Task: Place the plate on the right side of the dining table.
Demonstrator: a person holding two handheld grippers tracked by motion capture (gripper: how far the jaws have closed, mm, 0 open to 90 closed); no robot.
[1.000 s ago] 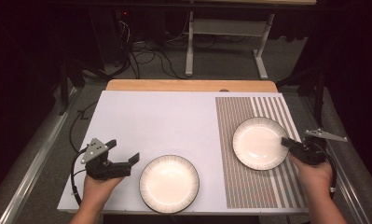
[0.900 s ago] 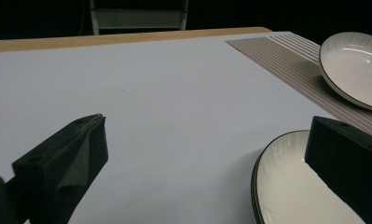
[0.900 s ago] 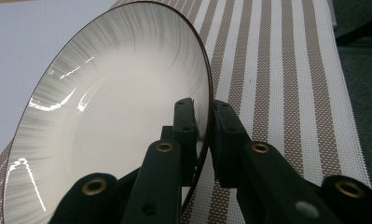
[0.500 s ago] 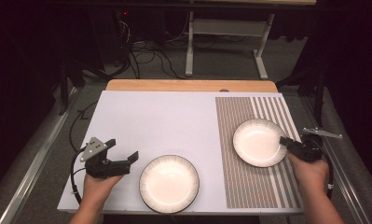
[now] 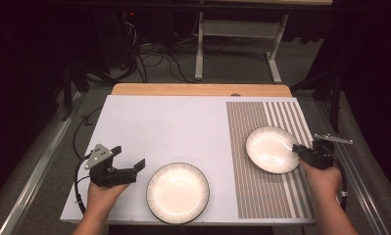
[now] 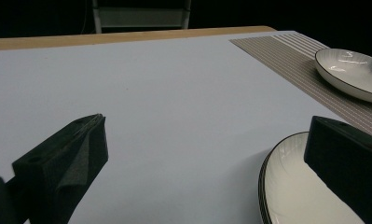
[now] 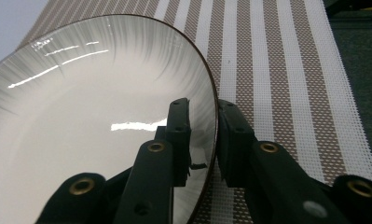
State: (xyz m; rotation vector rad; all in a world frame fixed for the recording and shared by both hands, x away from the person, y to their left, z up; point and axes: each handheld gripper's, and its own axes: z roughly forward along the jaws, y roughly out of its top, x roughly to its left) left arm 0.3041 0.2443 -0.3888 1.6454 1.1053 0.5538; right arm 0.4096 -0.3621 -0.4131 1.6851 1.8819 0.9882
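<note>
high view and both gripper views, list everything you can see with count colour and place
plates: 2, white with dark rims; near plate at the front edge of the white board, far plate on the striped mat
striped mat: 1, brown and white, right part of the table
white board: 1, covers the table's left and middle
wooden edge: 1, tan, along the far side
left gripper: 1, black, open, left of the near plate
right gripper: 1, black, fingers closed on the far plate's rim
</note>
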